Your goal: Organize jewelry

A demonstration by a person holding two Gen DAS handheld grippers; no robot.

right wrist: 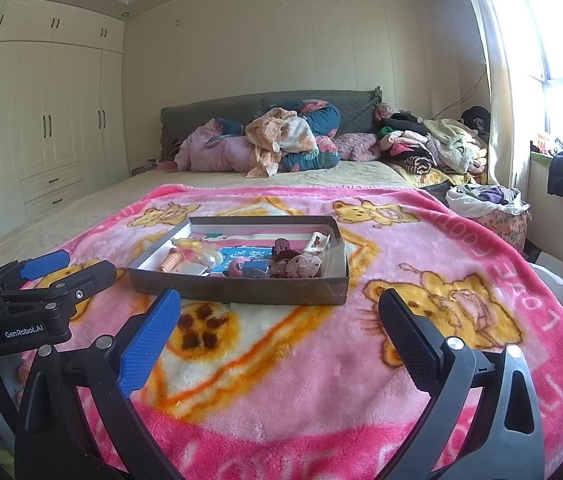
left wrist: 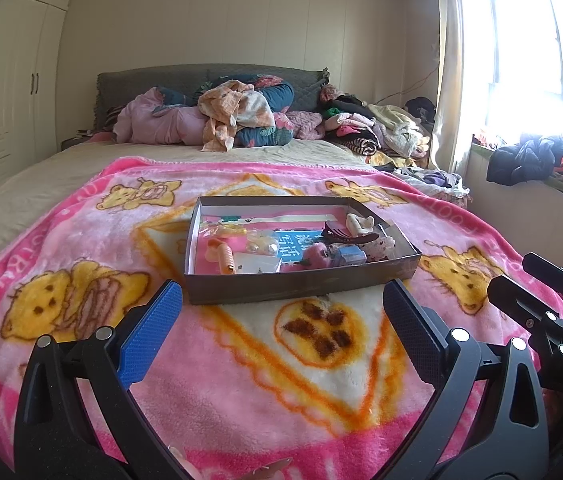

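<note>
A shallow grey cardboard box (left wrist: 301, 286) sits on a pink bear-print blanket (left wrist: 81, 240) on the bed. It holds an orange spiral hair tie (left wrist: 226, 257), pearl earrings (left wrist: 261, 246), a dark red hair claw (left wrist: 341, 234), a pink fluffy piece (left wrist: 317, 258) and other small items. My left gripper (left wrist: 281, 300) is open and empty, just in front of the box. My right gripper (right wrist: 279, 308) is open and empty, also in front of the box (right wrist: 241, 290). Each gripper shows at the edge of the other's view.
Piled clothes and bedding (left wrist: 237, 114) lie at the head of the bed. White wardrobes (right wrist: 41, 128) stand on the left. A window sill with dark clothes (left wrist: 529, 160) is on the right. A laundry basket (right wrist: 493, 208) stands beside the bed.
</note>
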